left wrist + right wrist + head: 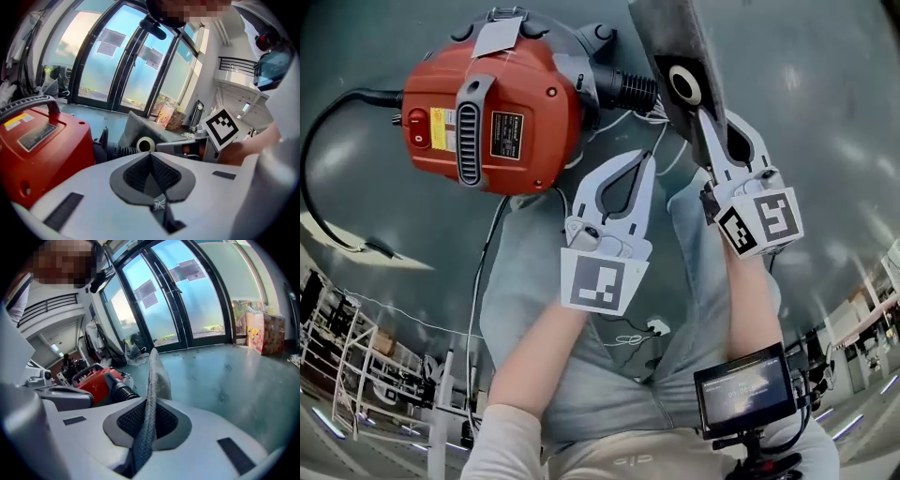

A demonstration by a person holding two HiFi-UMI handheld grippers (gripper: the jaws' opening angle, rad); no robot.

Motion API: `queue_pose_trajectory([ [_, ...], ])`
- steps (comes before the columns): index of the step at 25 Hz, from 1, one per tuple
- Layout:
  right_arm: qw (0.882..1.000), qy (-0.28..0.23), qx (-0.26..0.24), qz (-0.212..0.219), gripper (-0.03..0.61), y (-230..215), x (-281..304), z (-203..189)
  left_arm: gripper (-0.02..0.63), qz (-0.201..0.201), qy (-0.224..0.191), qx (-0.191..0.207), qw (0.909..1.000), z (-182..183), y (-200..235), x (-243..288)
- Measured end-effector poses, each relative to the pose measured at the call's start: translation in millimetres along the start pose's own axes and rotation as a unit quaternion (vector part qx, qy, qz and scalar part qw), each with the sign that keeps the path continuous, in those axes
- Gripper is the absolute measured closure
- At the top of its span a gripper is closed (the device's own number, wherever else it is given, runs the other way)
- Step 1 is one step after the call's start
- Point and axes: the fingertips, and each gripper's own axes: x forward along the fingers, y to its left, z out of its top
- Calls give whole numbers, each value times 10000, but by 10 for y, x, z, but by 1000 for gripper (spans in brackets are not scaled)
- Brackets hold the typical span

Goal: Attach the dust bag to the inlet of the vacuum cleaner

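The red vacuum cleaner point(492, 108) lies on the floor at the upper left, its black ribbed inlet point(628, 91) pointing right. Just right of the inlet hangs the grey dust bag point(670, 42) with a white ring collar point(684, 84). My right gripper point(709, 127) is shut on the bag's lower edge; the cloth runs between its pads point(147, 420). My left gripper point(645, 159) is shut and holds nothing, just below the inlet. The left gripper view shows the vacuum point(42, 145), the inlet point(119, 151), the bag's collar point(146, 144) and the closed left gripper point(151, 155).
A black power cable point(323, 131) loops left of the vacuum, and a white tag point(497, 36) lies on its top. The person's grey-trousered legs point(534, 281) fill the lower middle, with a small screen point(745, 389) at the lower right. Glass doors point(187, 296) stand beyond.
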Motion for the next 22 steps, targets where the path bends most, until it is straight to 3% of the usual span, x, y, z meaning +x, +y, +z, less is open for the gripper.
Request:
queue_pose_trajectory([
  [4,9968,88,-737,309,549,260,122,201,607,-8,-46,-344,9994,101,-23,0],
  [7,9939,200,-976,481,549,358,94,179,607,93,52,-645,9979,87,-29,14],
  [13,9951,118,-493,851,549,500,51,91,607,367,161,-899,9952,23,93,22],
  [16,9965,24,32,835,549,469,-18,152,607,533,302,-1363,9888,-55,214,-50],
  [18,9969,59,233,745,549,429,-42,208,607,577,366,-1429,9874,-60,261,-89],
  [22,9981,282,-410,361,549,431,-45,306,607,472,443,-1274,9897,-58,225,-87],
])
